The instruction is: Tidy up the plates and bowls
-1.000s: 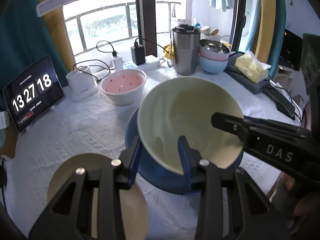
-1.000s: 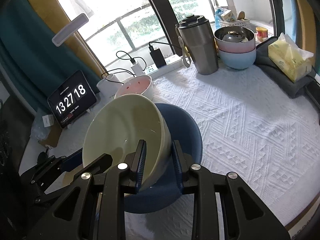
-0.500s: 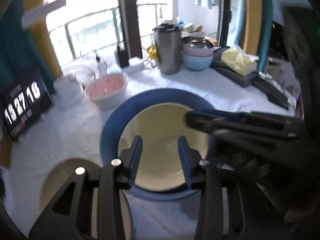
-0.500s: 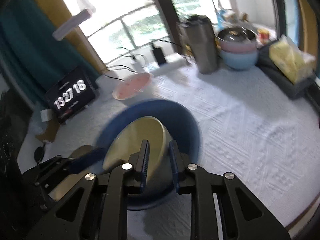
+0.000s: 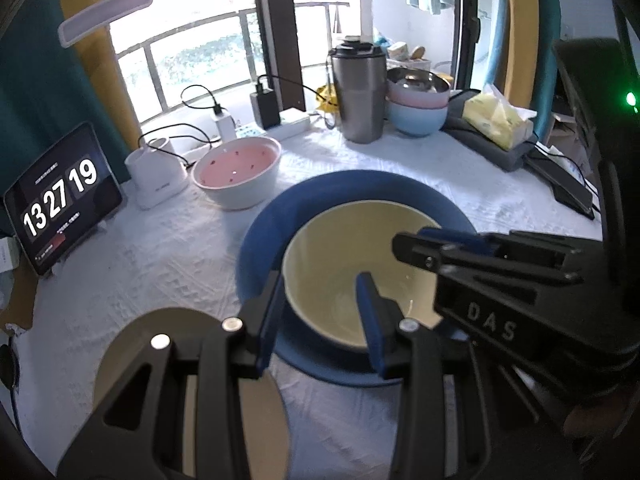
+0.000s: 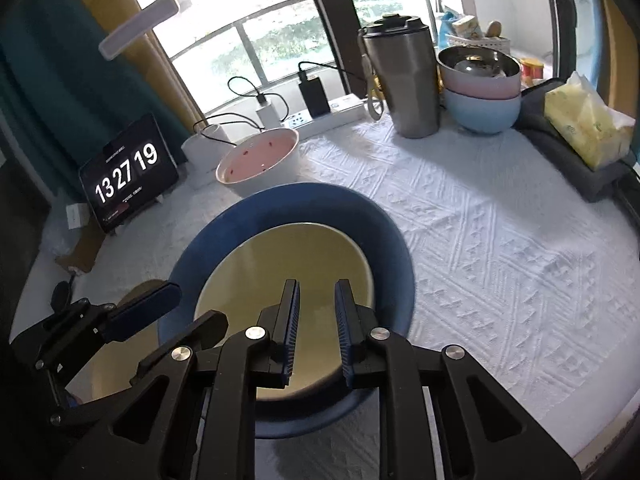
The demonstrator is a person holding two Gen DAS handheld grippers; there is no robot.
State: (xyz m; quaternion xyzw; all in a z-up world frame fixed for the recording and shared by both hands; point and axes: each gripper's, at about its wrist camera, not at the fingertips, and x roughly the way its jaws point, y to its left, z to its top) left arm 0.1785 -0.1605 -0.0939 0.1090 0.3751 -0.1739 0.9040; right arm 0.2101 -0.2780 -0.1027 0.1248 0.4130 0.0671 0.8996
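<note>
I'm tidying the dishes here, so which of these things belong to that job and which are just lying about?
For the job:
- pale yellow ceramic bowl, sitting in the
- dark blue round plate
- pink-lined white bowl
- brown round plate
- stacked pink and light blue bowls

Lying about:
- steel travel tumbler
- tablet clock
- yellow tissue pack
- white power strip

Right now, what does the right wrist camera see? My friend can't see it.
A cream bowl sits inside a big blue plate on a white tablecloth, with the right tongs open over the bowl's near edge. Behind are a pink bowl, a steel mug and a clock.
</note>
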